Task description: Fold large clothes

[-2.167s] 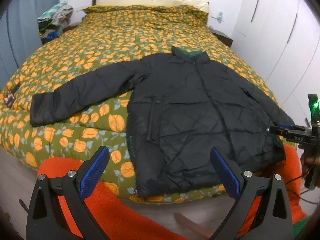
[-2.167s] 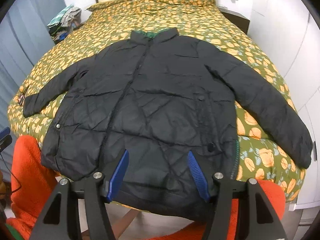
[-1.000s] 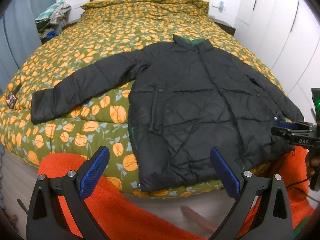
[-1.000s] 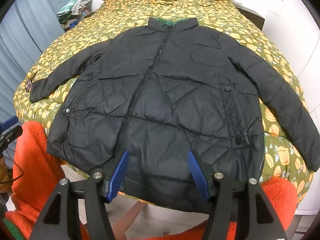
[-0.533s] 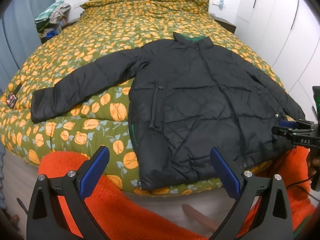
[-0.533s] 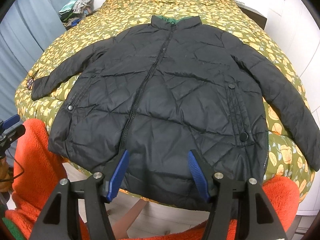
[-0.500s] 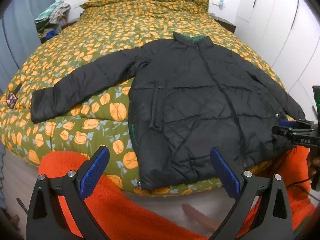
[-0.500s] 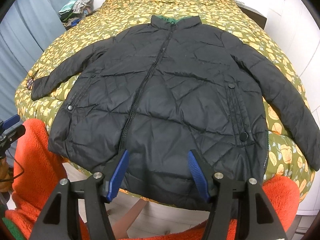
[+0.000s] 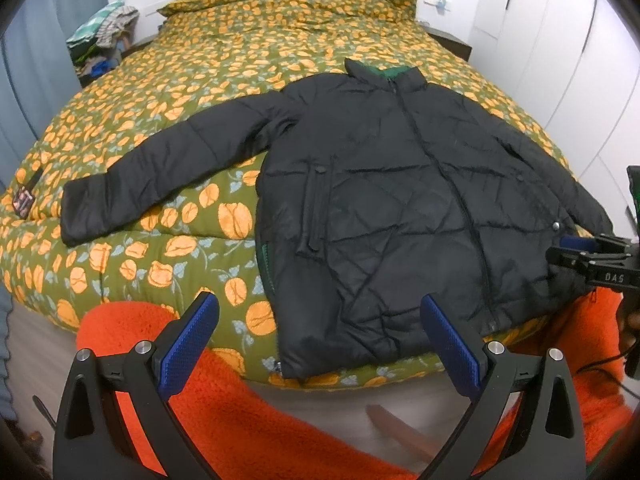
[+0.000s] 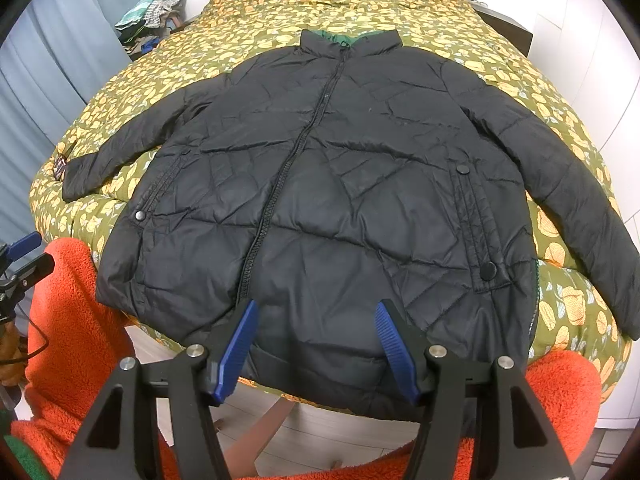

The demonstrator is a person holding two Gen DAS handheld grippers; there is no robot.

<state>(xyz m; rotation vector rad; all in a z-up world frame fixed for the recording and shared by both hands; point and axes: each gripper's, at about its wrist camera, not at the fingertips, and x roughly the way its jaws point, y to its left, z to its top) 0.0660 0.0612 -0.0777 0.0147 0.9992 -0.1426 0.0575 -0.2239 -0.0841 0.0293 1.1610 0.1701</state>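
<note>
1. Floral bedspread (image 9: 224, 80), black puffer jacket (image 10: 340, 184) flat on it, zipped, collar far, hem toward me.
2. Right gripper (image 10: 316, 344) over the hem middle; left gripper (image 9: 320, 340) near the hem's left corner.
3. Both gape, empty.

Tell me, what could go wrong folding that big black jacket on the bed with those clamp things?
The jacket is puffy and slippery-looking, so a fold may spring back or slide from the right gripper. Its hem hangs over the bed's edge, so a pull toward the person could drag it off the floral bedspread. The long left sleeve lies spread far out; the open left gripper may have to stretch for it.
</note>
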